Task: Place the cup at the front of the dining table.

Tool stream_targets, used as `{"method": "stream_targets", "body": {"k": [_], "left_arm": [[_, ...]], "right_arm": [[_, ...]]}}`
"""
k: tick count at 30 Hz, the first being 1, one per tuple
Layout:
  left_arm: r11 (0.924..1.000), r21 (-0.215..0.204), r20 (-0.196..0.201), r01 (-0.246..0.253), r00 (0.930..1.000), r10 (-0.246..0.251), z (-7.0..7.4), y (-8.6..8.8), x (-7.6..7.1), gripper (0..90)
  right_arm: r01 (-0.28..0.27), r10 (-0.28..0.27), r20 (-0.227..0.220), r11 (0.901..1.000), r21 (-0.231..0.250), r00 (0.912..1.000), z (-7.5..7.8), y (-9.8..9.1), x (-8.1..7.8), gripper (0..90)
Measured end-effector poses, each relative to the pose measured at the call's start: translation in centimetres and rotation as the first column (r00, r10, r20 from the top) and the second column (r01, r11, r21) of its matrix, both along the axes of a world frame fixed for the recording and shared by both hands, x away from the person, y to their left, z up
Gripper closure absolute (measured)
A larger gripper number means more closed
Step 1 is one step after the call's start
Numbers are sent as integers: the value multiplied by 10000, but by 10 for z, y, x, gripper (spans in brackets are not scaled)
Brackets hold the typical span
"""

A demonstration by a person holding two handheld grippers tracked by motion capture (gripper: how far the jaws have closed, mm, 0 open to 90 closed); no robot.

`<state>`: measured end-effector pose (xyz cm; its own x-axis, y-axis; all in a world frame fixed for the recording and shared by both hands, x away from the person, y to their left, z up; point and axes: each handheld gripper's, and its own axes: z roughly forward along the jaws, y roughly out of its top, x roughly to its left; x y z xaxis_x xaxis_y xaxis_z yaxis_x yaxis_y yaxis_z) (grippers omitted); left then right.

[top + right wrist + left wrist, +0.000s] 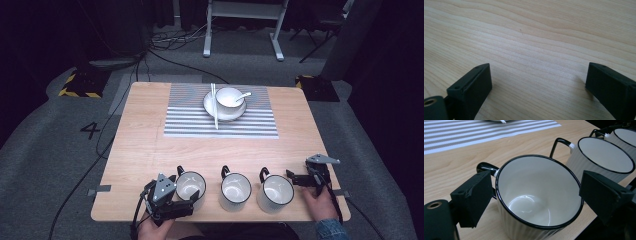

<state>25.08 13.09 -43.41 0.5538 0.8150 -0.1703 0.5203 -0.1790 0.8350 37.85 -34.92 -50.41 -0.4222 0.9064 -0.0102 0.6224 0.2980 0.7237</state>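
Three white mugs with black rims and black handles stand in a row near the table's front edge: a left mug (190,186), a middle mug (235,190) and a right mug (275,192). My left gripper (192,196) is open, one jaw on each side of the left mug (539,202), the left jaw beside its handle. In the left gripper view the middle mug (604,157) stands just beyond. My right gripper (295,177) is open just right of the right mug, low over bare wood (537,72), with nothing between its jaws.
At the table's far side a grey striped placemat (220,125) carries a white plate (222,114) with a bowl (229,98), a spoon (243,95) and chopsticks (214,107). The wooden table's front edge (215,219) runs close behind the mugs. Cables lie on the floor at the left.
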Motion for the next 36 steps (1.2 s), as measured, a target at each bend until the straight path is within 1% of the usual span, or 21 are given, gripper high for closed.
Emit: {"method": "stream_targets", "body": {"k": [1,3,7,10,11,14,15,17,18,19,20,22,23,25,26,27,28,32,34,35,36], "left_arm": [[10000,-48,-44,16,10000,-16,-1,-1,0,120],[10000,54,-83,-5,10000,6,-1,-2,0,116],[9999,105,-227,-53,9997,55,-1,-3,-3,110],[9999,144,-238,-67,9997,70,-2,-3,-4,100],[9999,123,-351,-39,9994,43,-3,-4,-4,89],[9995,277,-397,-169,9990,180,-5,-7,-4,70],[9994,319,-361,-155,9992,167,-7,-9,-3,59],[9989,452,-522,-150,9985,173,-10,-11,-2,46],[9987,477,-517,-156,9985,181,-12,-11,-1,43],[9992,383,-606,-126,9980,149,-15,-12,0,35],[9991,407,-608,-100,9981,125,-17,-12,1,28],[9993,350,-412,-114,9991,128,-22,-13,3,17],[9995,296,-86,-141,9999,144,-25,-14,3,15],[9992,388,185,-66,9998,59,-30,-15,4,11],[9993,375,276,-69,9996,59,-32,-15,5,11],[9998,190,309,-56,9995,50,-35,-16,6,9],[9998,191,315,0,9995,-6,-37,-15,8,5],[10000,-58,442,17,9990,-15,-45,-16,9,0],[9999,-88,648,-100,9978,106,-49,-18,9,2],[10000,-32,692,-57,9976,59,-50,-18,9,3],[9999,-79,870,-95,9962,102,-52,-19,10,5]], "right_arm": [[-2,2,2,10000,0,10000,0,0,0,69],[-3,3,2,10000,-2,10000,0,0,0,69],[0,0,-1,10000,2,10000,0,0,0,69],[-1,1,1,10000,-1,10000,0,0,0,69],[-1,1,0,10000,0,10000,0,0,0,69],[-3,3,3,10000,-2,10000,0,0,0,69],[-2,2,1,10000,-1,10000,0,0,0,69],[-1,1,2,10000,-1,10000,0,0,0,69],[0,0,0,10000,-1,10000,0,0,0,69],[-2,2,2,10000,-3,10000,0,0,0,69],[-1,1,3,10000,-1,10000,0,0,0,69],[-6,6,3,10000,-1,10000,0,0,0,69],[-2,2,2,10000,0,10000,0,0,0,69],[0,0,1,10000,-1,10000,0,0,0,69],[0,0,1,10000,-1,10000,0,0,0,69],[0,0,-2,10000,4,10000,0,0,0,69],[-1,1,0,10000,-1,10000,0,0,0,69],[-8,8,2,10000,0,10000,0,0,0,69],[-8,8,3,10000,-2,10000,0,0,0,69],[-8,8,4,10000,-1,10000,0,0,0,69],[-8,8,3,10000,-1,10000,0,0,0,69]]}}
